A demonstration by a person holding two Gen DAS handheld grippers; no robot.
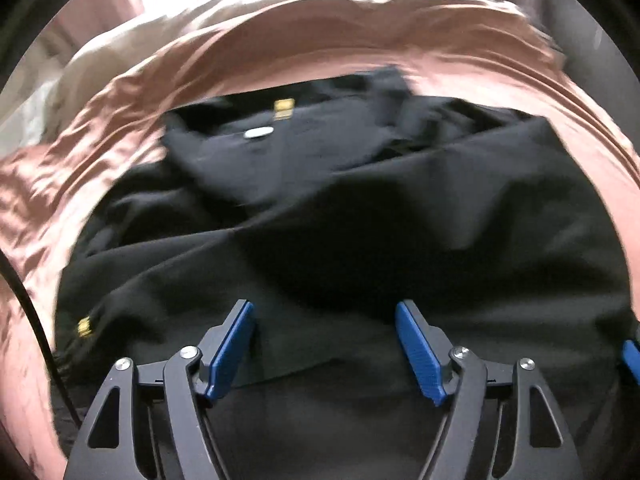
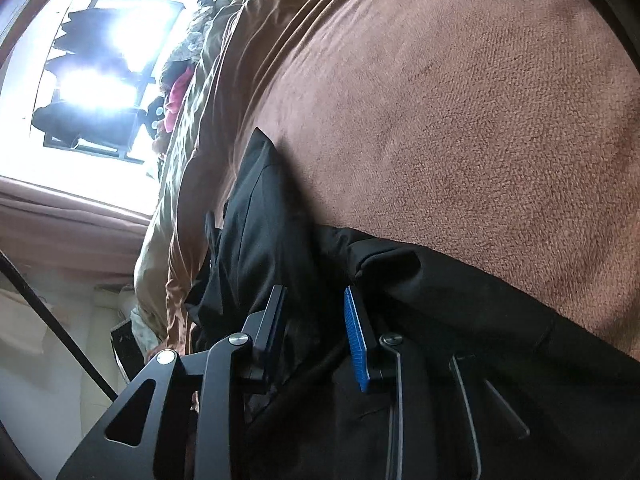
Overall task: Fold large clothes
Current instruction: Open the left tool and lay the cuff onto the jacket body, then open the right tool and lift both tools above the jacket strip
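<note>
Left wrist view: left hand-held gripper (image 1: pixel 325 344) hangs unclenched directly above the large black fabric garment (image 1: pixel 320 208) spread on the brown fleece-covered bed (image 1: pixel 400 52); right hand-held gripper (image 2: pixel 316 328) pinches its near edge.

Right gripper (image 2: pixel 316 334) pinching black garment (image 2: pixel 256 216), brown blanket (image 2: pixel 460 100)

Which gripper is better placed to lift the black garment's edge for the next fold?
Probably the right gripper: its narrowed jaws have black garment fabric between them. The left gripper hangs open above it, gripping nothing.
</note>
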